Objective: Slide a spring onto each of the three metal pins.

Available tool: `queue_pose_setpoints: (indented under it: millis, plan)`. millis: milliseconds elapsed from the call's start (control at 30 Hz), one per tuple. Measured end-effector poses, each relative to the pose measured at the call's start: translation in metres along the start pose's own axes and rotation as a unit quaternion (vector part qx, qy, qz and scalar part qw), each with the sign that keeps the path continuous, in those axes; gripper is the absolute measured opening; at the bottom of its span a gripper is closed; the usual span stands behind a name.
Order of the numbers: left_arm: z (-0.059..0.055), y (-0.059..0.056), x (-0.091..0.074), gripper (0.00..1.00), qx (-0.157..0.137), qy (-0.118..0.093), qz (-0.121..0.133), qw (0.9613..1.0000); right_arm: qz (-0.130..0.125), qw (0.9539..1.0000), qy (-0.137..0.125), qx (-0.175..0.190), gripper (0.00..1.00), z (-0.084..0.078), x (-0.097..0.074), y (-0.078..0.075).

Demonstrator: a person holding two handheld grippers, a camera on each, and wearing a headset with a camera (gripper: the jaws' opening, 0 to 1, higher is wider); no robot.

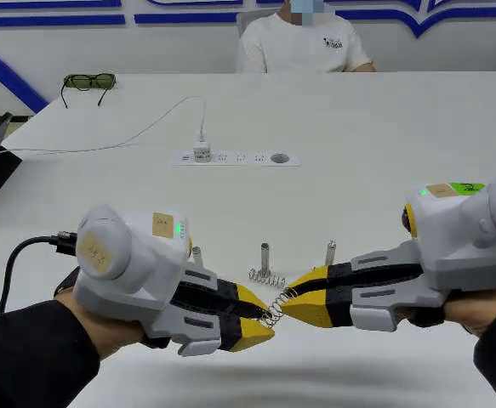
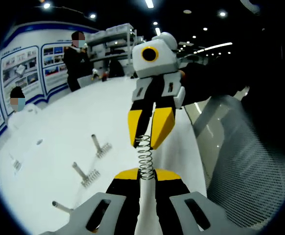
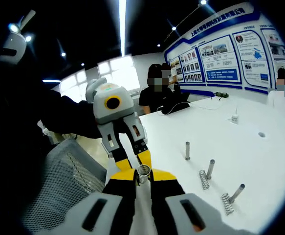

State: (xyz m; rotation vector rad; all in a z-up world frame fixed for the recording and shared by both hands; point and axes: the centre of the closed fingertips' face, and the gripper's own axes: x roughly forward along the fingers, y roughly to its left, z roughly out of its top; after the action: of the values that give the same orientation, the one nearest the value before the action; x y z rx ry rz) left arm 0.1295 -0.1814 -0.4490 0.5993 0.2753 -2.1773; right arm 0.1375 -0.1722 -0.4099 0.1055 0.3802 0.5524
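Here: spring up in air over bench, stretched between both grippers. Left gripper fingers squeezed narrow on one end. Right gripper fingers squeezed narrow on other end. Three pins stand just behind. Second spring lies touching middle pin.

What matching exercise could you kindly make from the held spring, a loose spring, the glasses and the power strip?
Things:
1. held spring
2. loose spring seen in the head view
3. glasses
4. power strip

Places:
A. far left of the table
B. lying beside the middle pin
C. gripped at its ends by the left gripper and right gripper
D. mid-table, with a plug in it

Pairs: 1-C, 2-B, 3-A, 4-D
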Motion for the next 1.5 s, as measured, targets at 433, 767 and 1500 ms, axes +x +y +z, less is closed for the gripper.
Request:
queue_pose_setpoints:
  millis: [433, 767, 1500]
  plan:
    - [-0.001, 0.008, -0.007, 0.10, -0.022, -0.020, 0.020, 0.9994, -0.011, 0.9991, 0.006, -0.040, 0.12, 0.012, 0.017, -0.005]
    - [-0.004, 0.018, -0.018, 0.18, -0.039, -0.046, 0.050, 0.9970, -0.017, 0.9984, 0.010, -0.052, 0.11, 0.020, 0.032, -0.014]
    - [-0.036, 0.042, -0.070, 0.51, -0.109, -0.090, 0.184, 0.9728, -0.031, 0.9972, 0.010, -0.067, 0.12, 0.030, 0.052, -0.028]
